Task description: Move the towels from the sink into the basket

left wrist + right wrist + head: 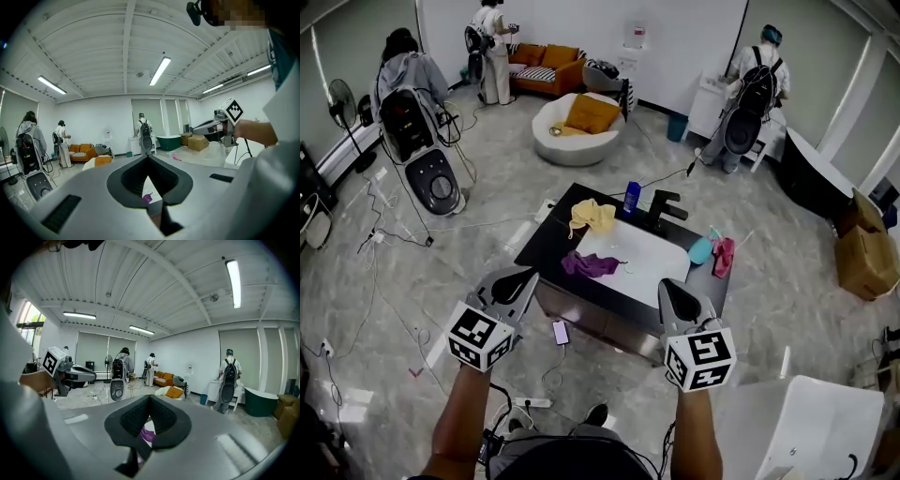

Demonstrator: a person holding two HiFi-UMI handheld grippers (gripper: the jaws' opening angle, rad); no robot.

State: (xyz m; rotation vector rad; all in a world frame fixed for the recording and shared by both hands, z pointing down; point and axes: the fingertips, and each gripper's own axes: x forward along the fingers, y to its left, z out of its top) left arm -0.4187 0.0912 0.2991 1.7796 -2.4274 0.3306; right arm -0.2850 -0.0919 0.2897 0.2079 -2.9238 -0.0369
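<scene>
A person stands before a black counter (546, 240) with both tongs raised short of it, the left gripper (521, 277) and the right gripper (675, 291) each pressed closed with nothing between the jaws. A purple towel (591, 264) lies draped over the left rim of the white sink (661, 267). A yellow towel (592, 217) rests on the counter behind the sink, while a teal towel (701, 250) and a pink towel (724, 256) sit together just beside its right edge.

Crumpled purple towel (591, 264) on left rim of white sink (654, 261) (yellow towel (592, 217) just beyond)
</scene>
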